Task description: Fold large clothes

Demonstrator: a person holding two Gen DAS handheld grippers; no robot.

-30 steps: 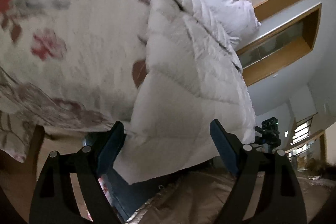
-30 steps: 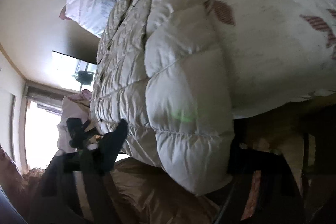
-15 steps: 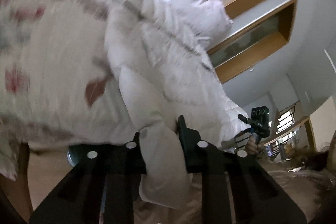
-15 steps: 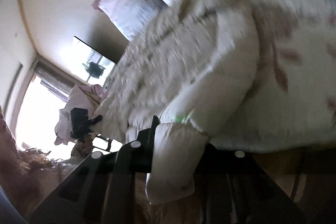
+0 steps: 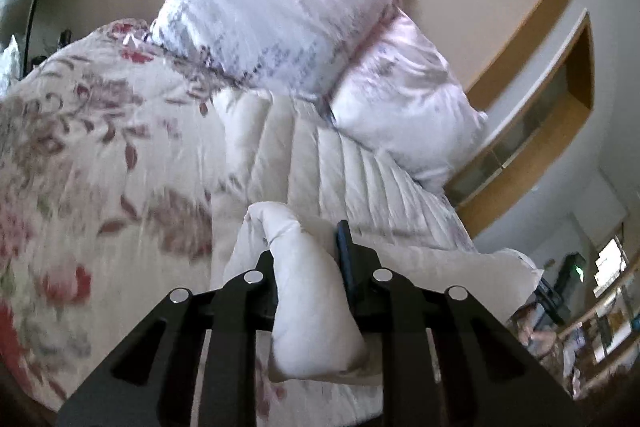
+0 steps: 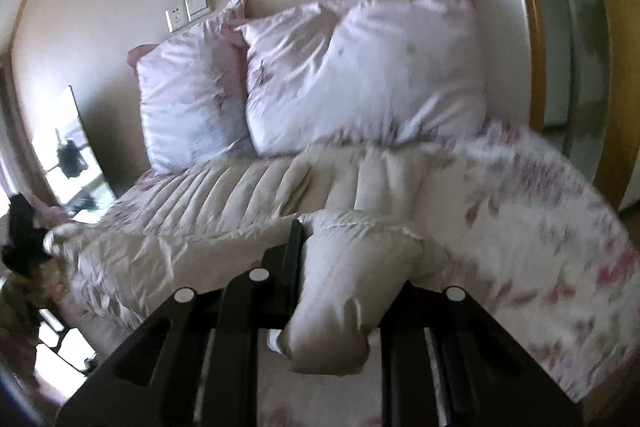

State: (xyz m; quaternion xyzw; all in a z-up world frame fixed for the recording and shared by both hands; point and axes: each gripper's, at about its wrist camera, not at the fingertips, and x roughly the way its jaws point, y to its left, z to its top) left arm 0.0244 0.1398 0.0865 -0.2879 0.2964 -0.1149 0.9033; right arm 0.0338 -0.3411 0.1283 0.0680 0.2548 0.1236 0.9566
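Both of your grippers have clamped since a second ago: back then the jaws stood wide with the white puffer coat's edge lying loose between them, and now each pair is pinched tight on a padded fold. You've also lifted; the view has swung up off the bed's edge to take in the headboard wall.

Your left gripper [image 5: 308,267] grasps the white puffer coat [image 5: 344,171] at 6 o'clock in its view, fingers aimed slightly downward toward the 2 pink pillows [image 5: 288,7] at 12 o'clock. The coat's quilted body stretches away over the floral bedspread [image 5: 80,155], which fills 9 o'clock.

Your right gripper [image 6: 352,267] is clenched on another bunched end of the coat [image 6: 224,199], again at 6 o'clock, tilted the same shallow way. Here the bedspread [image 6: 540,227] runs off toward 3 o'clock, blurred, and the pillows [image 6: 360,79] sit at 12 o'clock against the wall.
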